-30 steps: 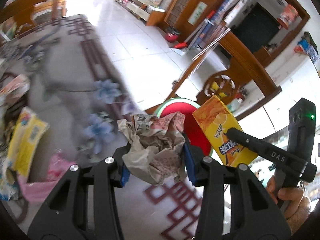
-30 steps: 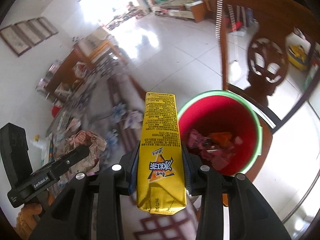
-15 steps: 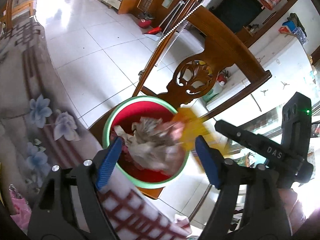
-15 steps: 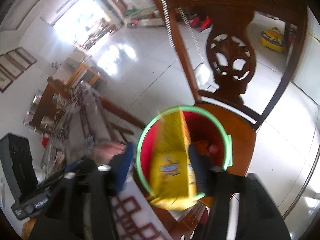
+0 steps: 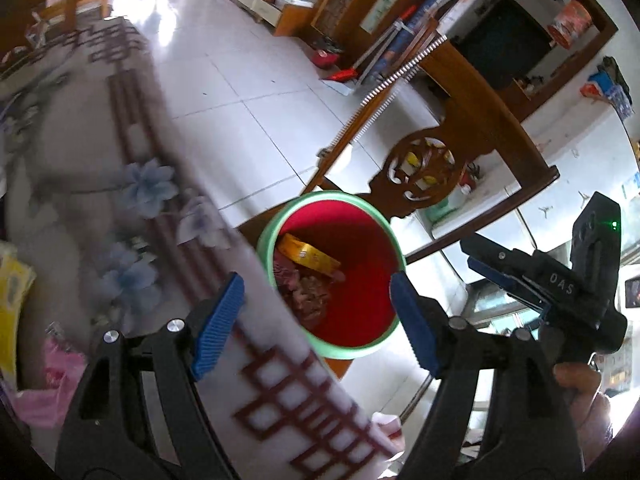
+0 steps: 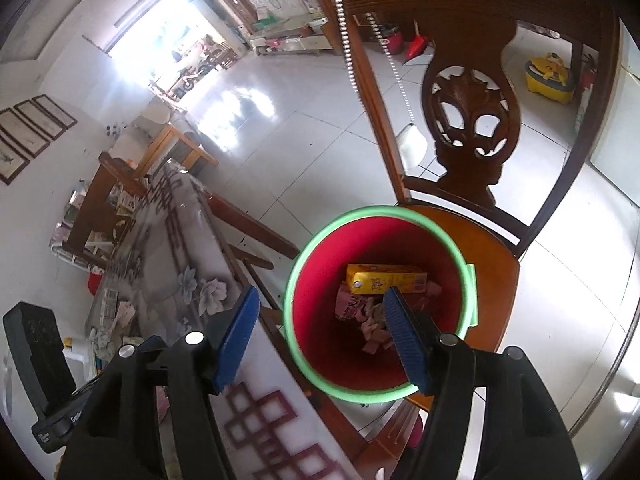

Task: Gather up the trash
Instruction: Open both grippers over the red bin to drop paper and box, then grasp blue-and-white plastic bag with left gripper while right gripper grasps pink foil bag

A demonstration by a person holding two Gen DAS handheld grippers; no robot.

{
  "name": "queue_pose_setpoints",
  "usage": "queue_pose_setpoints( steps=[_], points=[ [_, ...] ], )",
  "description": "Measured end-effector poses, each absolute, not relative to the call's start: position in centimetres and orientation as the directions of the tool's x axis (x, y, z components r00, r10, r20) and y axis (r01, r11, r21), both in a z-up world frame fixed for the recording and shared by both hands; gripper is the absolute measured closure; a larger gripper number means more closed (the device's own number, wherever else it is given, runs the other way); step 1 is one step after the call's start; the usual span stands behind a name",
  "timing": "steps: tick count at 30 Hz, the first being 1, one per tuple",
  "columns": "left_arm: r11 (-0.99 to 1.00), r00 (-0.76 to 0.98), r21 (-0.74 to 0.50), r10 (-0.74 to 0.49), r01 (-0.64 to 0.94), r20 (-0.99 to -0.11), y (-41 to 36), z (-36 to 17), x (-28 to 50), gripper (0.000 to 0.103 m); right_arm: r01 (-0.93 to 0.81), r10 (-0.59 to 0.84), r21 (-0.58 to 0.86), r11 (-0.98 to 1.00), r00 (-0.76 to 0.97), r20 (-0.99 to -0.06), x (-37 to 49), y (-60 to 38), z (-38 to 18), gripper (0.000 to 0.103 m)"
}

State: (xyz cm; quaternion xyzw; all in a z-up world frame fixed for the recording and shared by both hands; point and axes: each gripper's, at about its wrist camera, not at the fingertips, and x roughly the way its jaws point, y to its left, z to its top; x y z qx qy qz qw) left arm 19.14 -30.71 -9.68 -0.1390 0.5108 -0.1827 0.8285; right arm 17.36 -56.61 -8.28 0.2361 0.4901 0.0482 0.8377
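Observation:
A red bucket with a green rim stands on a wooden chair seat beside the table. Inside it lie a yellow drink carton and crumpled paper trash. My left gripper is open and empty, above the bucket and the table edge. My right gripper is open and empty, above the bucket. The right gripper also shows in the left wrist view, at the right.
The table with a flowered, red-patterned cloth runs along the left. More wrappers, yellow and pink, lie on it. The carved wooden chair back rises behind the bucket. White tiled floor lies beyond.
Both grippers moved over the bucket and opened. The crumpled paper left the left gripper and the yellow carton left the right gripper; both now lie in the bucket.

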Motion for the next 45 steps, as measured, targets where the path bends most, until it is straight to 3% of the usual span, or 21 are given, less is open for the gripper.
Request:
queue_pose_setpoints(
  steps=[9, 24, 27, 36, 38, 43, 44, 45],
  points=[
    [0.905, 0.437, -0.424, -0.4, 0.048, -0.805, -24.2, -10.3, 14.6, 0.03, 0.065, 0.356, 0.434, 0.899, 0.469, -0.808, 16.6, -49.9, -8.5, 0.037],
    [0.908, 0.482, -0.3, -0.132, -0.292, -0.866, -3.8, -13.1, 5.5, 0.026, -0.087, 0.409, 0.407, 0.909, 0.379, -0.83, 13.9, -36.6, -8.9, 0.037],
    [0.94, 0.454, -0.232, -0.098, -0.251, -0.886, -1.8, -13.6, 4.8, 0.026, -0.104, 0.417, 0.409, 0.907, 0.366, -0.832, 13.3, -34.4, -8.9, 0.037],
    [0.995, 0.345, -0.021, -0.055, 0.101, -0.937, -1.0, -15.4, 6.6, 0.017, -0.116, 0.432, 0.418, 0.901, 0.321, -0.843, 10.8, -29.7, -9.8, 0.035],
    [0.988, 0.332, -0.008, -0.059, 0.152, -0.942, -1.3, -15.9, 6.7, 0.017, -0.116, 0.437, 0.423, 0.899, 0.311, -0.844, 10.1, -28.8, -9.9, 0.027],
    [0.981, 0.32, -0.004, -0.068, 0.195, -0.945, -1.5, -16.6, 6.4, 0.032, -0.119, 0.453, 0.438, 0.891, 0.292, -0.842, 9.1, -26.8, -10.2, 0.027],
    [0.983, 0.327, -0.013, -0.074, 0.186, -0.942, -1.3, -16.4, 6.2, 0.04, -0.12, 0.457, 0.442, 0.889, 0.285, -0.842, 9.1, -26.3, -10.2, 0.027],
    [0.984, 0.334, -0.028, -0.086, 0.173, -0.939, -1.1, -16.2, 6.0, 0.055, -0.119, 0.461, 0.446, 0.887, 0.279, -0.842, 9.1, -26.0, -10.4, 0.027]
  ],
)
